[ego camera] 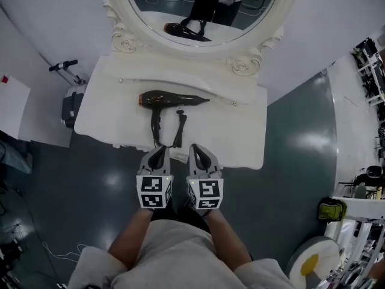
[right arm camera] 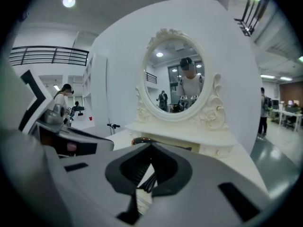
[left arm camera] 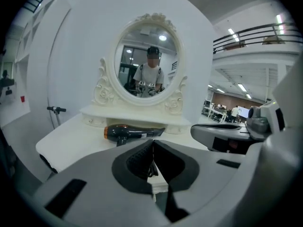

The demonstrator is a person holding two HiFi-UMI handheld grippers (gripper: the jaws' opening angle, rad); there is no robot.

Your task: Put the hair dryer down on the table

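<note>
The black hair dryer (ego camera: 171, 99) lies flat on the white dressing table (ego camera: 240, 131), its orange-ringed end to the left. Its cord (ego camera: 157, 127) and plug (ego camera: 180, 120) trail toward the front edge. My left gripper (ego camera: 161, 150) and right gripper (ego camera: 195, 149) hover side by side over that edge, just short of the cord's end. Both are shut with nothing held. The left gripper view shows the dryer (left arm camera: 130, 132) beyond its closed tips (left arm camera: 153, 143). In the right gripper view the closed tips (right arm camera: 151, 145) hide most of the dryer (right arm camera: 141, 139).
An ornate oval mirror (ego camera: 240, 26) stands at the table's back and reflects the dryer. A scooter handle (ego camera: 65, 66) and a dark case (ego camera: 72, 107) are left of the table. Shelving and a yellow-green bag (ego camera: 331, 210) stand at the far right over a glossy grey floor.
</note>
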